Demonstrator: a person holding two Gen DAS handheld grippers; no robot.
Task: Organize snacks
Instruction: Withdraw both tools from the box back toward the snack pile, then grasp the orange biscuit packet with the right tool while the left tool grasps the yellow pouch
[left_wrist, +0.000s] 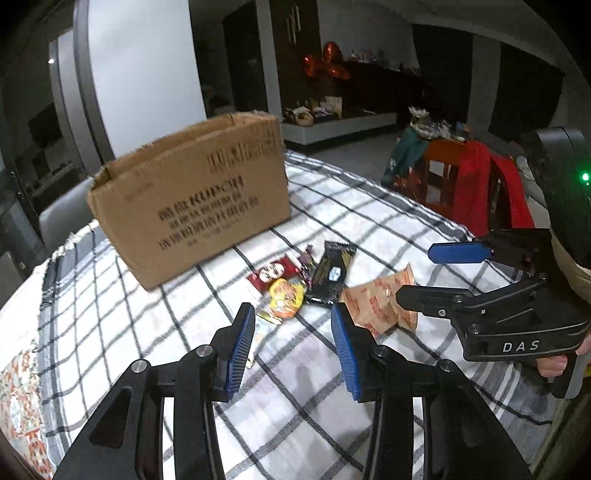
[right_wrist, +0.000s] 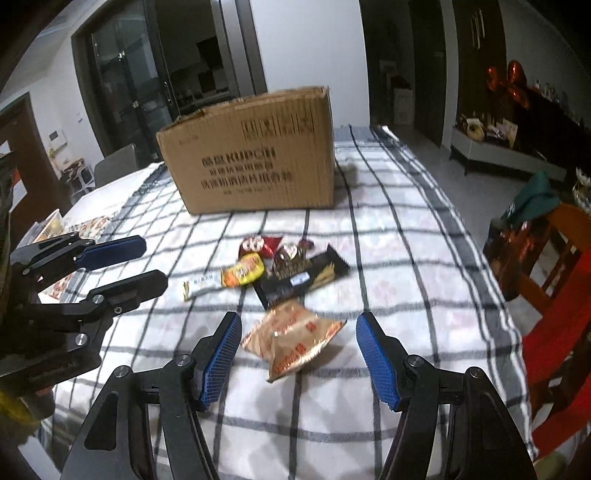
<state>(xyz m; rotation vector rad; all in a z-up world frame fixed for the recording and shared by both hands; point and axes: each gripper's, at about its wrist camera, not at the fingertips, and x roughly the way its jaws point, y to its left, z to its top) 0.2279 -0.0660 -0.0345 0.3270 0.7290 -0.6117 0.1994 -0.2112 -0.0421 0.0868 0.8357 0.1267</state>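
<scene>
A small heap of snacks lies on the checked tablecloth (right_wrist: 399, 258): tan packets with orange print (right_wrist: 295, 339) (left_wrist: 380, 302), a black packet (right_wrist: 303, 277) (left_wrist: 330, 273), a yellow-orange packet (right_wrist: 245, 273) (left_wrist: 284, 297), a red packet (right_wrist: 258, 243) (left_wrist: 273, 271) and a white bar (right_wrist: 201, 286). Behind them stands an open cardboard box (right_wrist: 258, 158) (left_wrist: 192, 199). My left gripper (left_wrist: 292, 308) (right_wrist: 154, 260) hovers open just short of the yellow-orange packet. My right gripper (right_wrist: 298, 317) (left_wrist: 415, 273) is open above the tan packets. Neither gripper holds anything.
A red wooden chair (right_wrist: 554, 295) (left_wrist: 476, 188) draped with cloth stands off the table's right edge. A grey chair (right_wrist: 116, 164) is behind the table at the left. A hand (left_wrist: 554, 365) grips the right gripper's handle.
</scene>
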